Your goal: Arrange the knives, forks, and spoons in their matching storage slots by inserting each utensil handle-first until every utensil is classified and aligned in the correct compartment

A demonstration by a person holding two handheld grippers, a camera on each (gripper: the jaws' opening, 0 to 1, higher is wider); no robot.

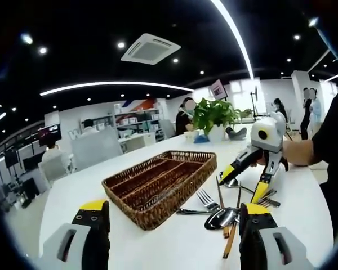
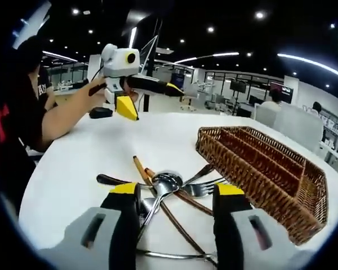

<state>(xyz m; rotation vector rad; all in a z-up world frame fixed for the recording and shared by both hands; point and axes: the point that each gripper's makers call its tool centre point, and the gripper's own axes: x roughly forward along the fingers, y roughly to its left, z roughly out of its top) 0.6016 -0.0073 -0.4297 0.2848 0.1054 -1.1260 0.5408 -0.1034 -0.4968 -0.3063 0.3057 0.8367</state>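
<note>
A brown wicker cutlery tray [image 1: 183, 197] with long compartments lies on the white table, and I see nothing in it. To its right is a loose heap of spoons, forks and wooden-handled pieces [image 1: 222, 214]. My right gripper [image 1: 245, 183] hovers open just over the heap's far side. From the right gripper view the heap [image 2: 166, 185] lies between and just beyond its open jaws [image 2: 177, 197], a spoon bowl [image 2: 168, 181] on top and a fork [image 2: 200, 188] beside it. My left gripper [image 1: 173, 222] is open and holds nothing. It hangs above the table [image 2: 152, 97], away from the tray [image 2: 242, 183].
A potted green plant [image 1: 214, 115] stands at the table's far end beyond the tray. A small black object [image 2: 101, 112] rests near the table edge under the left gripper. The person's arm [image 2: 62, 115] reaches in from the left. Chairs, desks and other people fill the office behind.
</note>
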